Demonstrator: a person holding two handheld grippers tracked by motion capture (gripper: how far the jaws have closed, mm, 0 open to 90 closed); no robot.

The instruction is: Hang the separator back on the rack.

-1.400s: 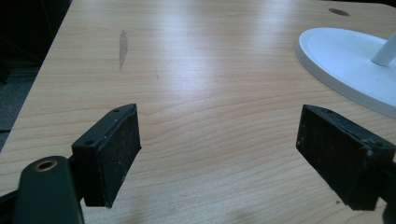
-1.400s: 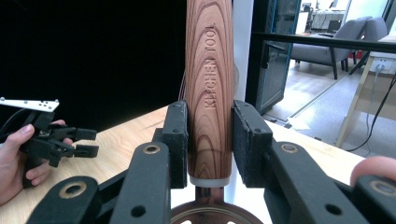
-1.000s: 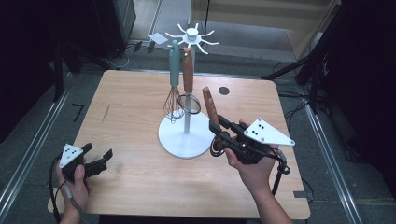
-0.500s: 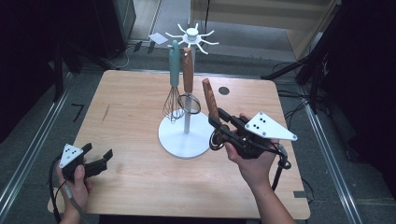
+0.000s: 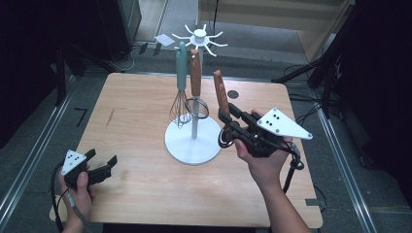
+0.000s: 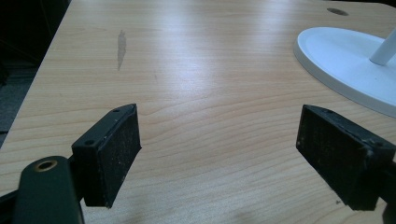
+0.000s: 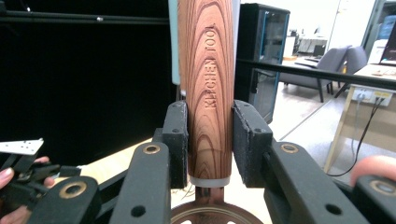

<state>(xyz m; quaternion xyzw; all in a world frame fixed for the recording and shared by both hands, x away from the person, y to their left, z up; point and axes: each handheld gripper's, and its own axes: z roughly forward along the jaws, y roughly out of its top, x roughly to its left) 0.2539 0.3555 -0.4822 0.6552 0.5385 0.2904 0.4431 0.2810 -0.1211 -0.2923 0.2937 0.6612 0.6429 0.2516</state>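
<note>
A white hanging stand point(image 5: 193, 141) rises mid-table, with a hook crown point(image 5: 199, 36) on top. A teal-handled whisk point(image 5: 181, 73) and a wood-handled strainer point(image 5: 195, 73) hang from it. Just right of the stand, my right gripper point(image 5: 226, 124) is shut on a wood-handled utensil point(image 5: 221, 94), which it holds upright. In the right gripper view the pads point(image 7: 176, 140) press both sides of the handle point(image 7: 208, 70), marked KITCHEN TOOL, and a metal ring point(image 7: 215, 217) sits below. My left gripper point(image 5: 102, 167) rests open near the front left corner, with bare tabletop between its pads point(image 6: 114, 149).
The stand's round base point(image 6: 355, 56) lies ahead and to the right of the left gripper. The wooden table point(image 5: 136, 116) has a dark round hole point(image 5: 233, 93) near its far right. Cables and dark equipment stand on the floor around the table.
My right gripper has risen a little with the wood-handled utensil, so the handle's top now stands higher beside the stand. The left gripper has not moved.
</note>
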